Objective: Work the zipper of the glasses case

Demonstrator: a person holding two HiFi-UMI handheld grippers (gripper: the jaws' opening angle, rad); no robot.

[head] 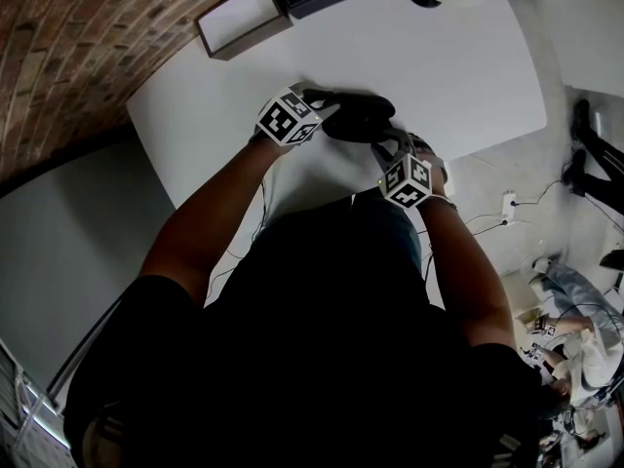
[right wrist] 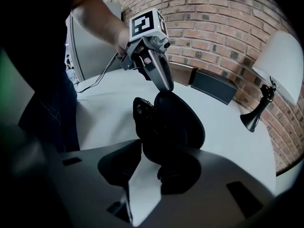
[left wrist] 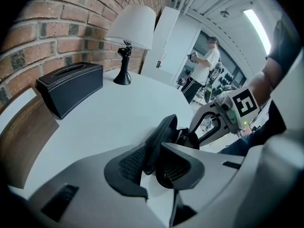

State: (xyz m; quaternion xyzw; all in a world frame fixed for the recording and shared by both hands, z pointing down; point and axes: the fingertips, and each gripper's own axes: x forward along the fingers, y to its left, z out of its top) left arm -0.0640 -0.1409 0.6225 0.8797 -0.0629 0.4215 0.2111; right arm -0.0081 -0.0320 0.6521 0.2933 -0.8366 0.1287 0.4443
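Ribbed black pads of the left gripper [left wrist: 154, 163] pinch the thin raised rim of the black oval hard-shell glasses case [left wrist: 161, 137], which runs on ahead of those jaws over the smooth white table [left wrist: 104, 118]. Opposite, the right gripper [right wrist: 156, 160] has its jaws closed on the case's rounded end, black pad merging with black shell so the contact line is hard to trace. Zipper teeth and pull cannot be made out along the dark seam.

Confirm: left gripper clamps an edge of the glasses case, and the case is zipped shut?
Not zipped shut: the glasses case is open, its two halves spread apart, as the right gripper view shows. The left gripper does clamp an edge of it.
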